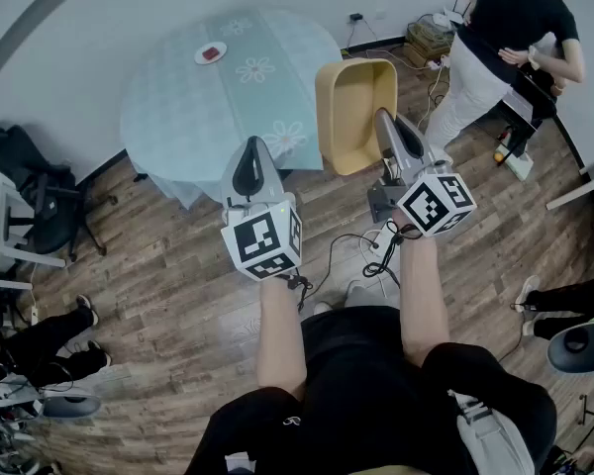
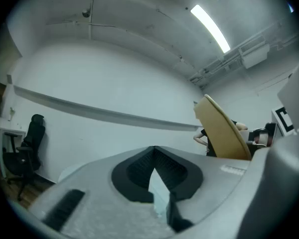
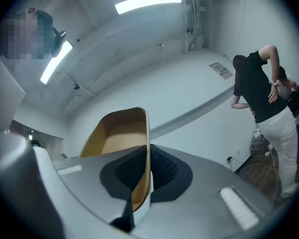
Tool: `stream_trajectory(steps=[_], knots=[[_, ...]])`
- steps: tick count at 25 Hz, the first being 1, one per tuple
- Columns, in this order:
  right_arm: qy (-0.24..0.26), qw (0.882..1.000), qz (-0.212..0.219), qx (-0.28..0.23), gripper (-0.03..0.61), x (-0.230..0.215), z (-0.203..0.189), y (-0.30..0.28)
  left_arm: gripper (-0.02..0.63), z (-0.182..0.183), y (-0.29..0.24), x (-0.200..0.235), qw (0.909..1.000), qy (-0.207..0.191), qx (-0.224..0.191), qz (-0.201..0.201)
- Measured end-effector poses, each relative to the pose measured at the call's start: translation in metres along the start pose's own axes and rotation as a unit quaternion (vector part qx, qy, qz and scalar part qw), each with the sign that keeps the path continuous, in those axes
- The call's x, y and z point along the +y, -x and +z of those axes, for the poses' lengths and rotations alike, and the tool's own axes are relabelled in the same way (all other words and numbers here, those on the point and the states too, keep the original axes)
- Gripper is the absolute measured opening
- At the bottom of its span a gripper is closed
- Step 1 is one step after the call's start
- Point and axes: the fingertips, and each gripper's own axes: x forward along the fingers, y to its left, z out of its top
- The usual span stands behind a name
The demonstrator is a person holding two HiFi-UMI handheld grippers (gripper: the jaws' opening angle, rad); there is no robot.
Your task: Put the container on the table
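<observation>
right gripper [image 3: 148, 156]: jaws clamped on one side wall of the yellow container [image 3: 117, 133]. container tipped up on edge, held in the air just off the right rim of the round table [image 1: 178, 117], open side toward the head camera. left gripper [image 2: 154, 153]: jaws together, nothing between them, at the table's near edge. small plate [image 1: 211, 52] on the table's far side. person [image 1: 505, 47] standing well right of the table.

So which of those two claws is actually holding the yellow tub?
The right gripper: its jaws pinch the tub by its rim. The left gripper holds nothing, its jaws together.
</observation>
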Motion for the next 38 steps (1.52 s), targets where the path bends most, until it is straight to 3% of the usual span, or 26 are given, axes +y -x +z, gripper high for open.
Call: stream_trajectory(steps=[9,15,21,24,27,31,35,38], knots=[[-0.006,1.000,-0.014,-0.001,0.020,0.008,-0.012,0.002,0.001,-0.008,0.011,0.016,0.9999,0.009,0.004,0.004],[-0.055,0.995,-0.071,-0.032,0.023,-0.038,-0.004,0.008,0.000,-0.019,-0.003,0.016,0.9998,0.003,0.018,-0.003],[-0.098,0.991,-0.080,-0.042,0.023,-0.087,-0.023,-0.036,0.001,-0.034,-0.048,0.032,0.9991,-0.021,0.035,0.008],[-0.123,0.989,-0.074,-0.036,0.023,-0.118,-0.047,-0.080,0.000,-0.052,-0.089,0.042,0.9980,-0.036,0.052,0.008],[-0.139,0.987,-0.077,-0.006,0.023,-0.161,-0.081,-0.137,0.000,-0.084,-0.149,0.067,0.9951,-0.032,0.088,0.032],[-0.139,0.984,-0.102,0.044,0.023,-0.253,-0.122,-0.204,0.001,-0.149,-0.253,0.074,0.9884,-0.005,0.145,0.046],[-0.133,0.979,-0.127,0.090,0.020,-0.368,-0.141,-0.263,0.002,-0.209,-0.370,0.029,0.9805,0.024,0.194,0.024],[-0.120,0.973,-0.143,0.133,0.020,-0.430,-0.151,-0.295,0.002,-0.219,-0.427,-0.016,0.9775,0.022,0.209,-0.015]])
